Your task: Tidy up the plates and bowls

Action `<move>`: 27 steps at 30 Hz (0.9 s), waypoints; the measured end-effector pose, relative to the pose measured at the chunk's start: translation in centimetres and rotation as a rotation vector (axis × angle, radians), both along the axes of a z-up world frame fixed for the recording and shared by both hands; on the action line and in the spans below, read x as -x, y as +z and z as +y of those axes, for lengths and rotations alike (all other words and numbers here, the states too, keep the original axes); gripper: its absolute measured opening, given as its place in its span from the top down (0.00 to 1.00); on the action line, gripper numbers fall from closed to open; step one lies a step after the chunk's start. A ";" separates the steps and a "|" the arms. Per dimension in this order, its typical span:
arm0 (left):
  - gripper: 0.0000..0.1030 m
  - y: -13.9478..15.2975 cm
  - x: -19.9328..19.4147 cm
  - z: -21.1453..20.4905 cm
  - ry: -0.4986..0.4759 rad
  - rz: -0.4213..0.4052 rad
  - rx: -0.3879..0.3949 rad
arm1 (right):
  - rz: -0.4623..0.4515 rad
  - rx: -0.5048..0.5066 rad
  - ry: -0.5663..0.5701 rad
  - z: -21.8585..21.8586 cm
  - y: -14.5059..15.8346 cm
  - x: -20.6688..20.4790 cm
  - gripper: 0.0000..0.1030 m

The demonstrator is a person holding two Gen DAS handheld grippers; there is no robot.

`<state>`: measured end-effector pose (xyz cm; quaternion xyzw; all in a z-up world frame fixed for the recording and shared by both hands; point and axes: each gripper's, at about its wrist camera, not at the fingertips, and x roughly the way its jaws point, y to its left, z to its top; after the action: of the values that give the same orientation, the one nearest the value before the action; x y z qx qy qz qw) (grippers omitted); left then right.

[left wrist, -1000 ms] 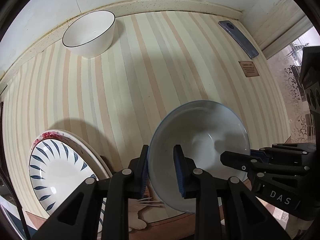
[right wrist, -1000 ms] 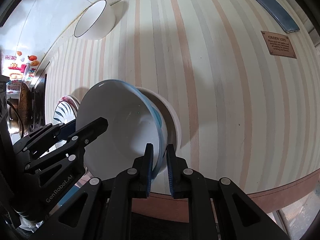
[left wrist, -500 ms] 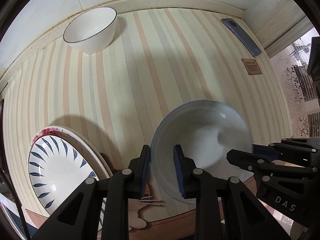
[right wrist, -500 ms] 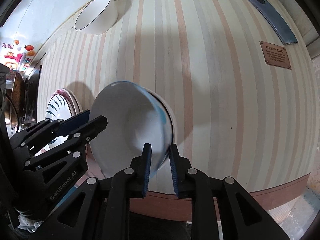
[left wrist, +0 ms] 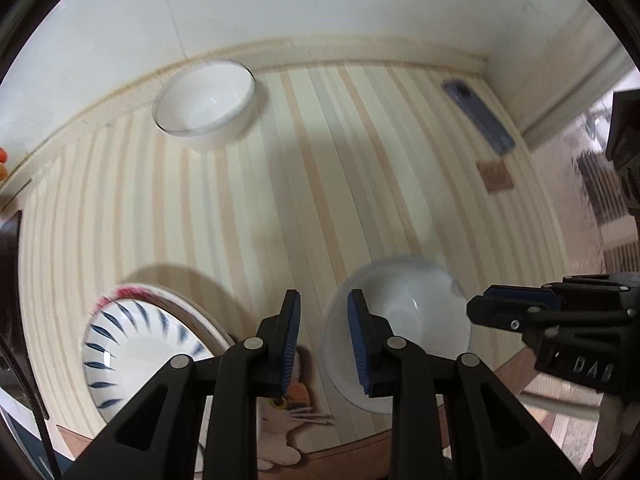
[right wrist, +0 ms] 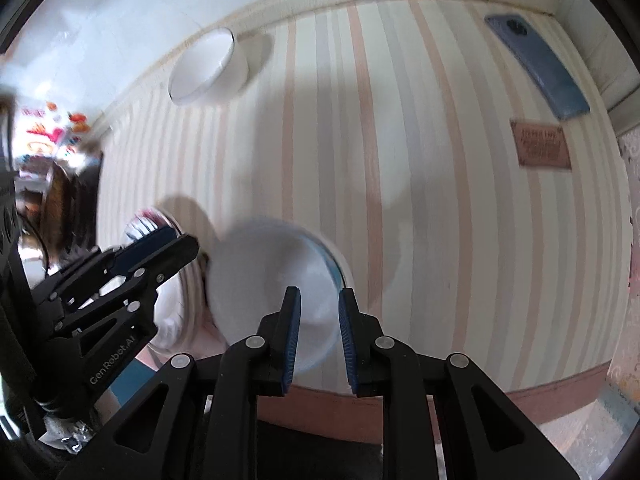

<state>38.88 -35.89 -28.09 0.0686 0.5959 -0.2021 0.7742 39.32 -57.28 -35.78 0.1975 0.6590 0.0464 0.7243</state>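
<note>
The left gripper (left wrist: 323,334) stands parted, low in the frame. A blue-rimmed bowl (left wrist: 404,320) sits right of centre, and a patterned plate (left wrist: 132,344) lies lower left.

Glossy ceramic bowl (left wrist: 400,320); matt striped tablecloth (left wrist: 280,200); ribbed tongs pads (left wrist: 291,336).

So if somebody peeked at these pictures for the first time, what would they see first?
Probably the pale blue-rimmed bowl near the table's front edge, with the left gripper and the right gripper open on either side of it. Next, the plate with blue leaf marks at front left, then the white bowl by the wall.
</note>
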 end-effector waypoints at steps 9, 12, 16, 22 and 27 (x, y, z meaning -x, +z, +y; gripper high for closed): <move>0.74 1.8 -9.9 5.9 0.243 -0.018 0.096 | -0.095 -0.094 0.016 0.5 1.5 -10.9 0.49; 0.74 0.2 -14.0 7.7 0.316 -0.008 0.101 | -0.110 -0.111 0.021 1.7 0.3 -15.7 0.49; 0.74 -2.5 -18.6 9.2 0.369 0.027 0.109 | -0.108 -0.104 0.027 3.8 -2.2 -21.1 0.49; 0.75 -7.3 -21.7 9.4 0.373 0.104 0.118 | -0.054 -0.139 0.017 5.2 -6.3 -25.9 0.63; 0.78 -8.0 -21.6 8.2 0.334 0.077 0.094 | -0.050 -0.132 0.028 6.2 -7.3 -26.7 0.84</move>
<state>60.48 -27.69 -36.05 -0.0753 0.6180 -0.1010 0.7760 66.02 -51.12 -43.04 0.2344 0.6389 0.1045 0.7252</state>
